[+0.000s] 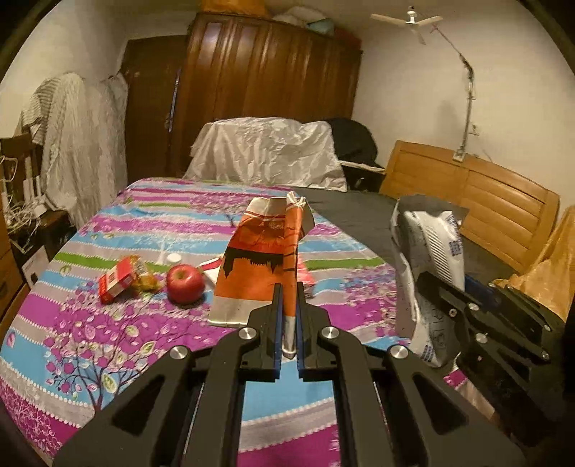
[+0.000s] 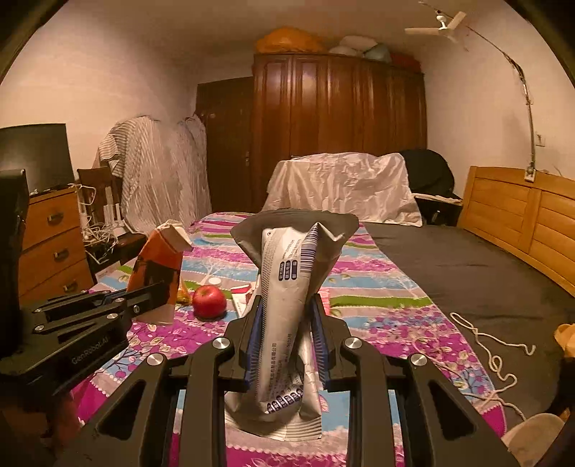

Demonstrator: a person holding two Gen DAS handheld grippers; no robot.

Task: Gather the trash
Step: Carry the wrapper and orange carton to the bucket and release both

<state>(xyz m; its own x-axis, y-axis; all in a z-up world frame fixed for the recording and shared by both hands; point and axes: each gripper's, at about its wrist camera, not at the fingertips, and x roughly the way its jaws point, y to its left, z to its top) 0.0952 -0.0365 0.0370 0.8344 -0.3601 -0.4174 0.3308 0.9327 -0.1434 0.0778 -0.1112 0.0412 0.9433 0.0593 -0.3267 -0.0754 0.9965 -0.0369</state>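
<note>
Left wrist view shows the left gripper [image 1: 286, 309] pinched tight on the bottom edge of an orange wrapper [image 1: 258, 258], which stands up floppy above the bed. The jaws are as close together as they go, with only the thin foil between them. Right wrist view shows the right gripper [image 2: 286, 323] partly closed around a crumpled white pouch [image 2: 287, 287]; the blue pads press on its folded middle and the torn grey top flares open above.

Both pieces of trash are held in the air, so the step in hand looks like carrying them off to a bin, though no bin shows in either view. To do this well, keep both grips firm and steady, since the wrapper is clamped only at one edge and could slip or swing. Hold the pouch upright so nothing spills from its open mouth, and keep the two grippers apart so the packets do not snag.

More trash appears to wait on the flowered bedsheet [image 1: 107, 323]: a red and white carton [image 1: 116, 283] touching a crinkled yellow wrapper [image 1: 145, 276], with a red apple [image 1: 185, 283] just beside them and a small white cap [image 1: 173, 257] behind.

A dark blanket [image 2: 449, 273] covers the far side of the bed, with a loose white cord [image 2: 492, 355] lying across it. Beyond stand a wooden headboard [image 2: 521, 212], a dark wardrobe [image 2: 337, 118], a dresser [image 2: 50, 240] and a ceiling fan [image 2: 442, 25].
</note>
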